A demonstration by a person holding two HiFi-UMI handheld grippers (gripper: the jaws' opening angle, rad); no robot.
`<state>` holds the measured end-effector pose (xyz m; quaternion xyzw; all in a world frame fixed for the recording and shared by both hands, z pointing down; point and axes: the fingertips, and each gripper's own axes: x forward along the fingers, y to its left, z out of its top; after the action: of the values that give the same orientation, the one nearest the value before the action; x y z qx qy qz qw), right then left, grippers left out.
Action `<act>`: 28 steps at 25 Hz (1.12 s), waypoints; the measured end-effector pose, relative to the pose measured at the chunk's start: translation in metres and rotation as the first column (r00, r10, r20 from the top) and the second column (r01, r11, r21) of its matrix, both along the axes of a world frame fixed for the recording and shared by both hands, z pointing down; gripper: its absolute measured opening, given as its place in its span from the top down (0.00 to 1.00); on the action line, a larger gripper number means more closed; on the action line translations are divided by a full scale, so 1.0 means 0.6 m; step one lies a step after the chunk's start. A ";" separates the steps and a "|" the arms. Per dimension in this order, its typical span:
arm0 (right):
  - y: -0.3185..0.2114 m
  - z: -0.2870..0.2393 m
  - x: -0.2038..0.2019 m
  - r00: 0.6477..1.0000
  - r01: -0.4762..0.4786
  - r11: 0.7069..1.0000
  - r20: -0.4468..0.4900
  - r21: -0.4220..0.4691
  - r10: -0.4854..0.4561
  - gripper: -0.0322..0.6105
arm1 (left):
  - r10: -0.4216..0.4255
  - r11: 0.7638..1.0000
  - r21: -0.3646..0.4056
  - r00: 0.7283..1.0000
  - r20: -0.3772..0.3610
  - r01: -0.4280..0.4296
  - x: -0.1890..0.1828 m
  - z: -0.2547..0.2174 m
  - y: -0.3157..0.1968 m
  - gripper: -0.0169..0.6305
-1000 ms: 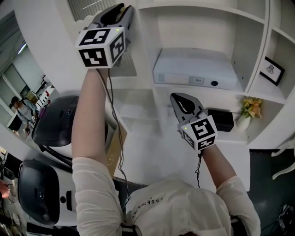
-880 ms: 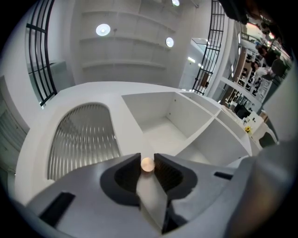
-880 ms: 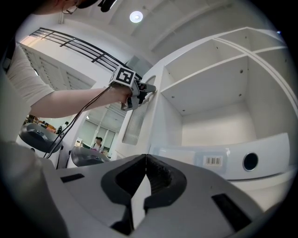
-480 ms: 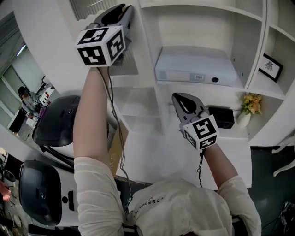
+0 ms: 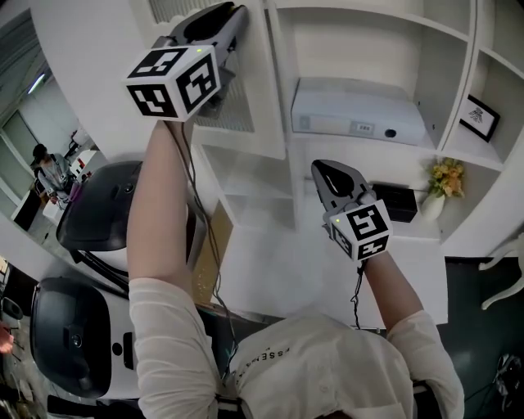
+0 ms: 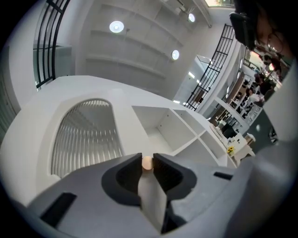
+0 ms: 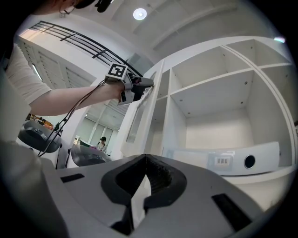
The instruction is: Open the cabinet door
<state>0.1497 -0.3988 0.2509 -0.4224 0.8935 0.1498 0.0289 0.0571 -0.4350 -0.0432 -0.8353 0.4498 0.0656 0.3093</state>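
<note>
1. Cabinet door (image 5: 246, 106), upper left of the shelving, stands part open; we judge it light, stiff, hinged, and best pulled by its small knob (image 6: 147, 162).
2. Left gripper (image 5: 235, 15) clamps that knob; right gripper (image 7: 145, 174), jaws together, holds nothing.
3. Only the left gripper view shows us the knob; the right gripper view shows the door edge-on.

White shelving (image 5: 360, 41) carries a pale flat box (image 5: 360, 110), a framed picture (image 5: 481, 119) and yellow flowers (image 5: 444, 178) in a vase (image 5: 431, 214); dark floor (image 5: 483, 344) lies below, round ceiling lights (image 6: 116, 26) glow overhead, black railings (image 6: 51, 37) stand beyond
</note>
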 end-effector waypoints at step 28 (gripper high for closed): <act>0.170 0.025 -0.274 1.000 0.000 1.000 0.011 -0.029 0.000 0.93 | 0.370 0.921 -0.089 0.924 -0.097 -0.378 -0.262 0.002 0.237 0.86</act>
<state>-0.0148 -0.2968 0.2657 -0.4237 0.8953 0.1346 0.0280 -0.1002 -0.2930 -0.0422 -0.9178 0.2966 0.1320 0.2284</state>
